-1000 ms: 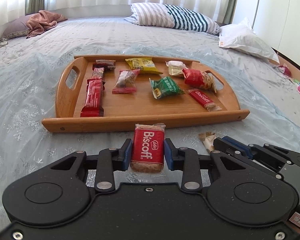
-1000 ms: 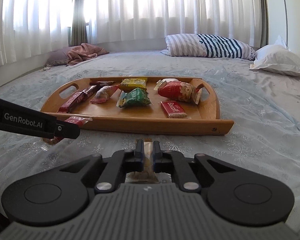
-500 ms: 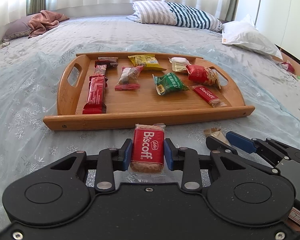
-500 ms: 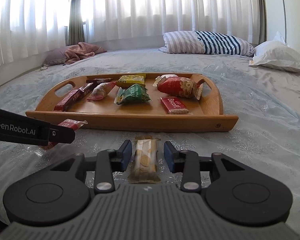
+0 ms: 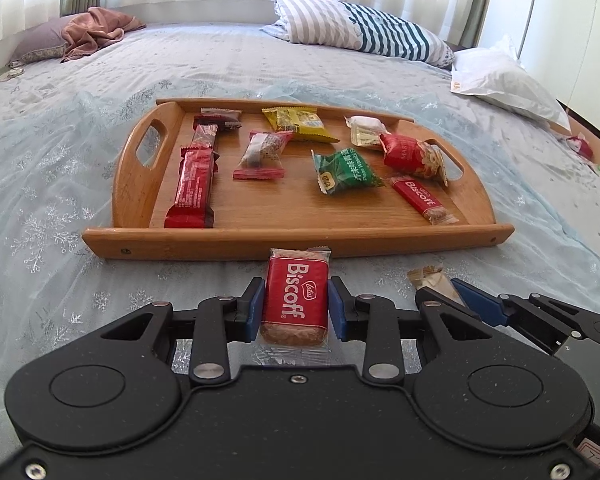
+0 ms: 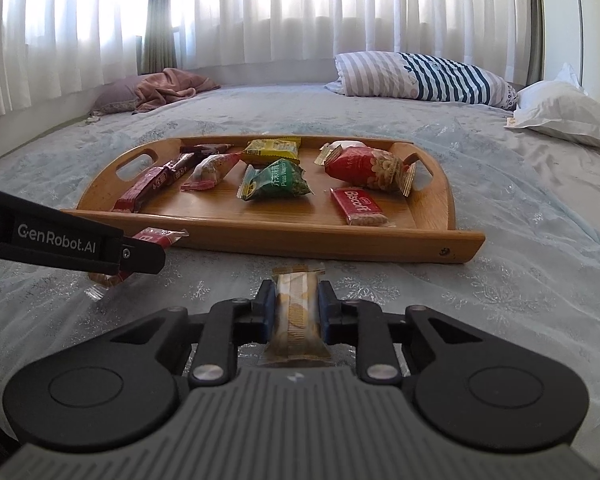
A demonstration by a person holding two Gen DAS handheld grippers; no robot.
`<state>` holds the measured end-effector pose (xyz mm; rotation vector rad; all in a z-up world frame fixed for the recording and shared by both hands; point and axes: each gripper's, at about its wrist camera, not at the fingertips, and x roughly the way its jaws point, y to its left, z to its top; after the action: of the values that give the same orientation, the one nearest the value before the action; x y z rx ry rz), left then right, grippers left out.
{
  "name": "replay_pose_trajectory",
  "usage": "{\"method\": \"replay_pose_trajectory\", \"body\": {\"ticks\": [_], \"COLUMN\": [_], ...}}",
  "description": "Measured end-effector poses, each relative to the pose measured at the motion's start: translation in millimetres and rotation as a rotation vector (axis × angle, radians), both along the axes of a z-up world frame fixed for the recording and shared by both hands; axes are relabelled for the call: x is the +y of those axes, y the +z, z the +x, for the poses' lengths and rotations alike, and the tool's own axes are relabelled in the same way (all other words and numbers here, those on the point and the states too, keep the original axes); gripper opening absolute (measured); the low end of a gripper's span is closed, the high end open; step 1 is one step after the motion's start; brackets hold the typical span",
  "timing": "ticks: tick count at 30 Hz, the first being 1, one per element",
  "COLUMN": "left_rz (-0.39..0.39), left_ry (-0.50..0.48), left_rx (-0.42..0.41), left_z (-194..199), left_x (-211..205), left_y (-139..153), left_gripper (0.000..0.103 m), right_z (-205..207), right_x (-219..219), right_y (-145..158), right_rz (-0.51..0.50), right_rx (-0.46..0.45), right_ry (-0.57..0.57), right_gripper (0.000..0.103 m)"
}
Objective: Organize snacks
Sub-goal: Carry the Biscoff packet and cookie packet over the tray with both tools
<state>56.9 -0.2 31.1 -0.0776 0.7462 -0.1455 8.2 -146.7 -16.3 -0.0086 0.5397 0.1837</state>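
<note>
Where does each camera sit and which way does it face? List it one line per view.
Left wrist: on the left gripper, facing forward and down at the tray; its jaws clamp a red Biscoff pack.
Right wrist: on the right gripper, facing the same way; jaws closing around a beige snack.
Shared: tray, bed, pillows; each view shows the other gripper.
</note>
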Motion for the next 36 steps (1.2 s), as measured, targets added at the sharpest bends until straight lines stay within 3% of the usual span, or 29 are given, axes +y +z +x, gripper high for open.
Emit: {"method": "replay_pose_trajectory", "body": {"ticks": [9, 22, 36], "left_rz": [-0.008, -0.017, -0.021], "left_ry": [0.007, 0.015, 0.031], "left_rx": [-0.027, -0.037, 0.017], "left_z": [6.8, 31.9, 64.0], "left_x": [3.0, 11.0, 18.0], "left_y": [14.7, 31.1, 27.7], "left_gripper": [0.032, 0.032, 0.032], "right_z": [-1.1, 33.3, 66.5], "right_x": [-2.0, -6.8, 3.9], "right_y": [16.1, 41.7, 45.7], "right_rz": [0.005, 0.024, -0.016], "right_rx": [-0.032, -0.016, 0.056], "right_ry": [0.016, 0.063, 0.149], "right_gripper": [0.026, 0.026, 0.026]}}
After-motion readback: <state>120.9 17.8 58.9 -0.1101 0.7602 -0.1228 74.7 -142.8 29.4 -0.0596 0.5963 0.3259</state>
